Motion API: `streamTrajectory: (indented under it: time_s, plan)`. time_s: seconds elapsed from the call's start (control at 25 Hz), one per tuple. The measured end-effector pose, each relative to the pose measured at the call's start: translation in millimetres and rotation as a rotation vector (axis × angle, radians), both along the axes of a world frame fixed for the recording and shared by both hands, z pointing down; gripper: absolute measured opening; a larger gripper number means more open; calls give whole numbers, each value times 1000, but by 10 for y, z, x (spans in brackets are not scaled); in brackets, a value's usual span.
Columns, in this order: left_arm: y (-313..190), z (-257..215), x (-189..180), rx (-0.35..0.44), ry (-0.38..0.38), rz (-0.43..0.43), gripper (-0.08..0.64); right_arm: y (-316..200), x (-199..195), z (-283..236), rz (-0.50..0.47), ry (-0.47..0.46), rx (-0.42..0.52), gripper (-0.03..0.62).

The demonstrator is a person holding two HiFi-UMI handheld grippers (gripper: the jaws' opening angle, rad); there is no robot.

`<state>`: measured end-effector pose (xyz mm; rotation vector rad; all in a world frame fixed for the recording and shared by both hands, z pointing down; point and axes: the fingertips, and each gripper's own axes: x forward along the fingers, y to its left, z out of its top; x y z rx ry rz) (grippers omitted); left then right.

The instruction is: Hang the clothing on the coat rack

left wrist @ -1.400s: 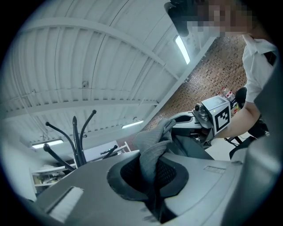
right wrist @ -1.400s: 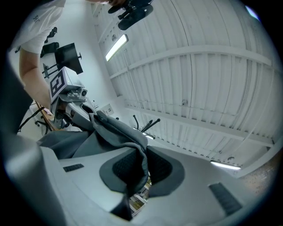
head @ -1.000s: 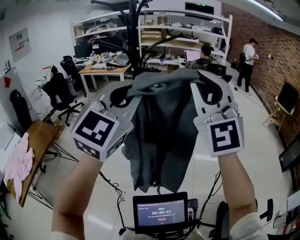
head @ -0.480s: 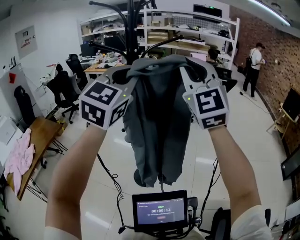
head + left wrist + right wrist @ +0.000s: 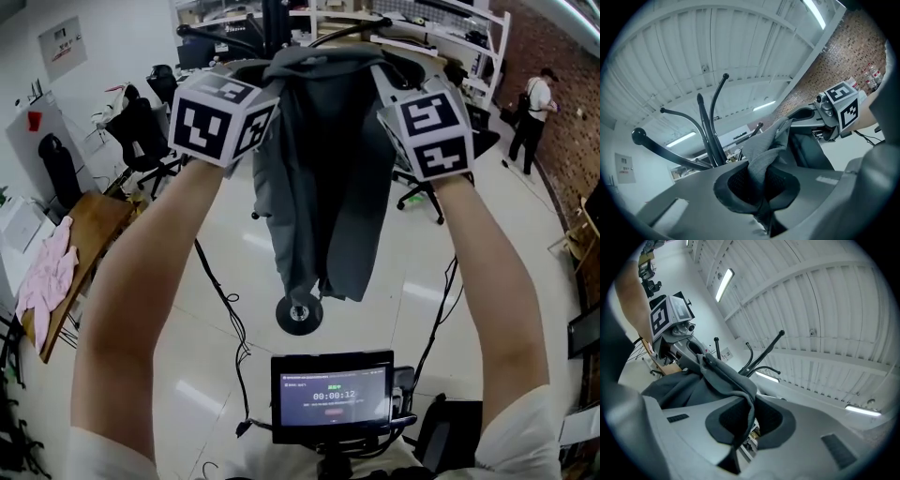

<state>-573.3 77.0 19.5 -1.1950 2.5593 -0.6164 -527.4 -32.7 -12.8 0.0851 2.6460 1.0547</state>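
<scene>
Both tools have risen and moved forward since the earlier frames, carrying the grey garment (image 5: 323, 187) up to the coat rack (image 5: 275, 19). In the head view the garment's top edge now lies in front of the rack's pole. Its hem hangs just above the round base (image 5: 299, 314).

**Hold.** The left tool (image 5: 265, 67) and right tool (image 5: 380, 70) grip the garment at two points along its top edge, a short way apart. The stretch of fabric between them is raised and spread. This hold probably keeps the neck area open so it can pass over a hook, while the body of the garment hangs free below.

**Tool state.**
- Left tool: the jaws are fully together, pinching a thin fold of grey fabric between the pads.
- Right tool: the jaws are almost together, clamped on a slightly thicker fold that drapes out over the pads.

**Position relative to the hooks.** In both gripper views the rack's curved arms (image 5: 715, 117) stand beyond the held fabric. The fabric does not appear to rest on any arm yet.

**Progress.** The garment is judged to be at hanging height but still carried wholly by the tools. Neither grip should open until the fabric bears on an arm.
</scene>
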Motion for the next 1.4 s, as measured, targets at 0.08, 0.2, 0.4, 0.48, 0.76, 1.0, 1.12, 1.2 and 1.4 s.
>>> streamTrajectory:
  time_s: [0.08,0.2,0.4,0.48,0.76,1.0,1.12,1.2,1.4]
  plan:
    - [61,9,-108,1,17,-22,5,52,-115,-7,3,15,8,38]
    - [138,97,-253,8,64,-49,5,116,-286,51,2,47,18,38]
    - [137,242,-384,3,116,-61,5,143,-461,154,-3,85,35,38]
    - [147,291,-422,3,134,-61,5,151,-540,205,-2,99,30,38]
    - [137,418,-577,4,187,-79,5,103,-777,380,11,151,5,38]
    - [64,708,-675,4,277,-70,6,77,-962,678,3,229,-50,38]
    - [-4,869,-660,-3,312,-41,6,103,-1006,833,-4,260,-43,38]
    - [-43,933,-663,-4,327,-29,6,124,-1029,879,-12,274,-46,38]
    - [-83,980,-675,39,367,-10,6,149,-1048,868,-37,286,-82,37]
